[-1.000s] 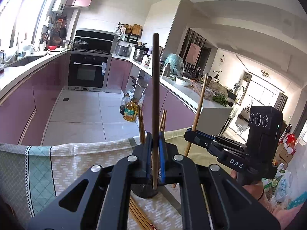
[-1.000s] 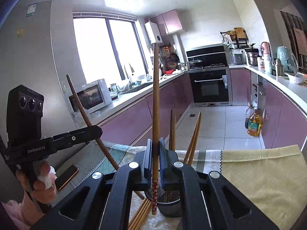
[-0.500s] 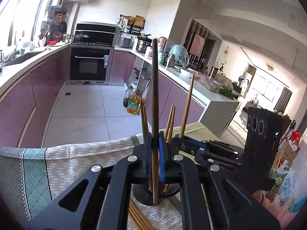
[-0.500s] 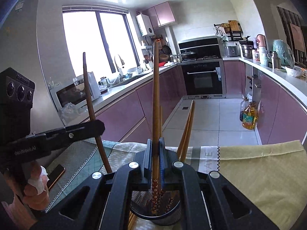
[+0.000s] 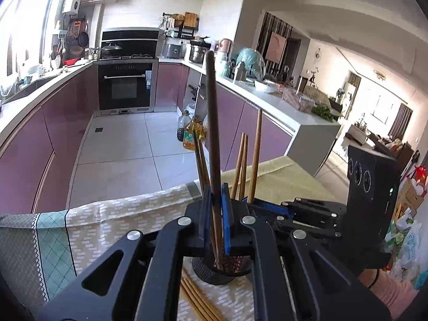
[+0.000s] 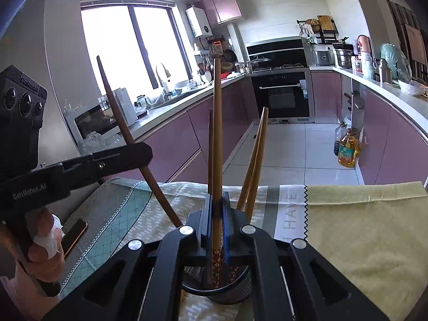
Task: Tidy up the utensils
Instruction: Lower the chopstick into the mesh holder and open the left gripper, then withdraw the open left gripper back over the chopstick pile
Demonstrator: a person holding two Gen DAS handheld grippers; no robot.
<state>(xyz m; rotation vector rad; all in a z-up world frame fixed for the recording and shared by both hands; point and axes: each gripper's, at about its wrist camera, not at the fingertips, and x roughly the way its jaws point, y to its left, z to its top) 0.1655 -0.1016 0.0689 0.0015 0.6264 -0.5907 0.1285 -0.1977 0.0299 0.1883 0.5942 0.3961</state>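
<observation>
1. The task's thing is the black mesh holder standing on the patterned cloth, already bearing several chopsticks that lean against its rim.
2. Our left gripper has its jaws pinching a dark chopstick, whose lower tip sits inside the holder's mouth while the shaft leans slightly.
3. Our right gripper pinches a lighter chopstick with a patterned red tip, likewise dipped into the holder and standing nearly upright.
4. We judge the step in hand to be the release: both sticks are over the mouth, so we should let each tip go down to the bottom before spreading the jaws, so that neither stick bounces out.
5. The two grippers crowd close over the holder; opening one at a time, and lifting straight out along the stick, seems to us the safest way not to tip the light holder or knock the leaning sticks.
6. More loose chopsticks lie on the cloth beside the holder, so work remains.
</observation>
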